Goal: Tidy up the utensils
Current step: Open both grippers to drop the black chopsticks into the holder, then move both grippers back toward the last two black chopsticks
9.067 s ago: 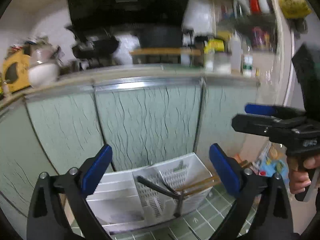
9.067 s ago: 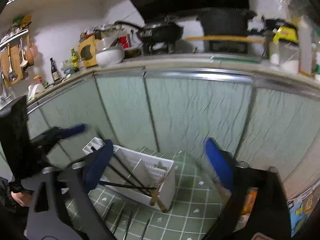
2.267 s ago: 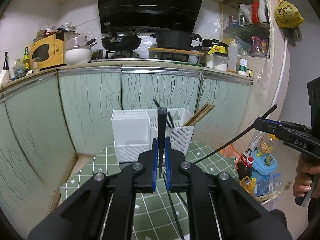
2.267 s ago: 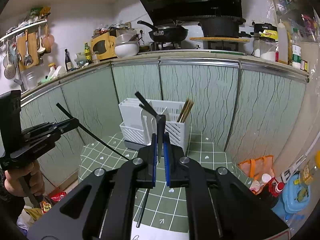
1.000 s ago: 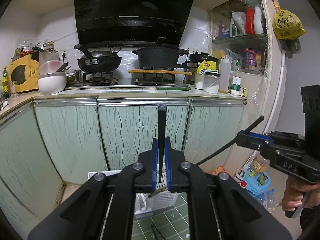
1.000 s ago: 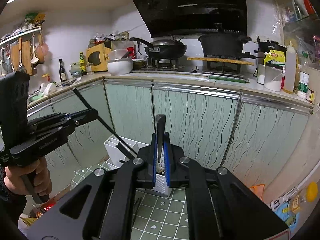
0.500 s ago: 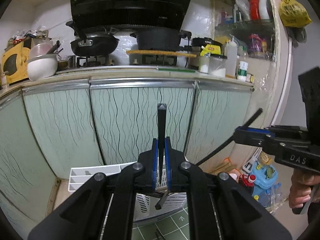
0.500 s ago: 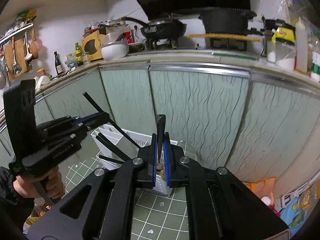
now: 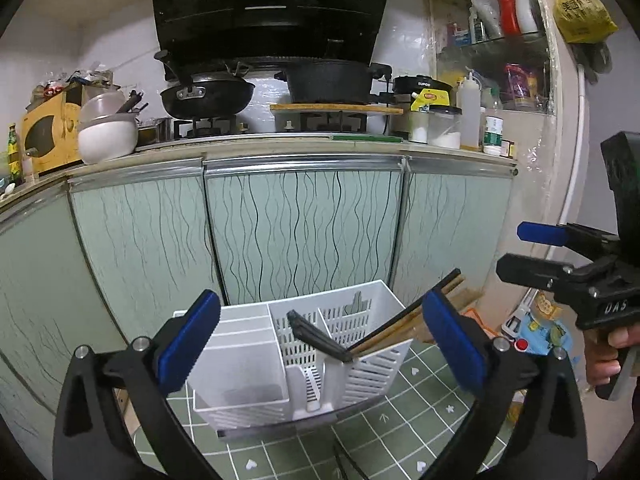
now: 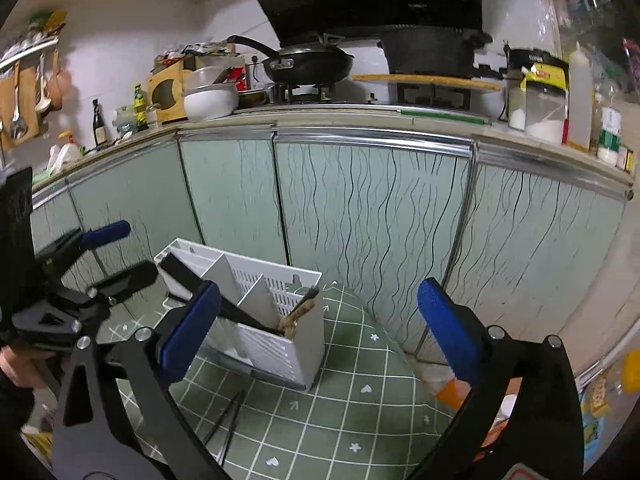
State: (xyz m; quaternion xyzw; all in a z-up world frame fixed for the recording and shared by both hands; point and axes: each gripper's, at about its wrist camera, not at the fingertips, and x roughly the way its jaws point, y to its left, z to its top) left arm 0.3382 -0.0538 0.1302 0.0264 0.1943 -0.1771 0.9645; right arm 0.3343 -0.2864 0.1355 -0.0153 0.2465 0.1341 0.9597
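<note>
Both tools are spread wide with nothing gripped: left tool, right tool. The white utensil caddy is parked on the green checked tabletop, right ahead of and below both. Black utensils are leaned in its middle slot, wooden chopsticks in the right one.

The key bit: a few loose black sticks are left flat on the cloth just in front of the caddy, long axis running toward the camera. They're probably best reached by the right tool, though it's a close call.
</note>
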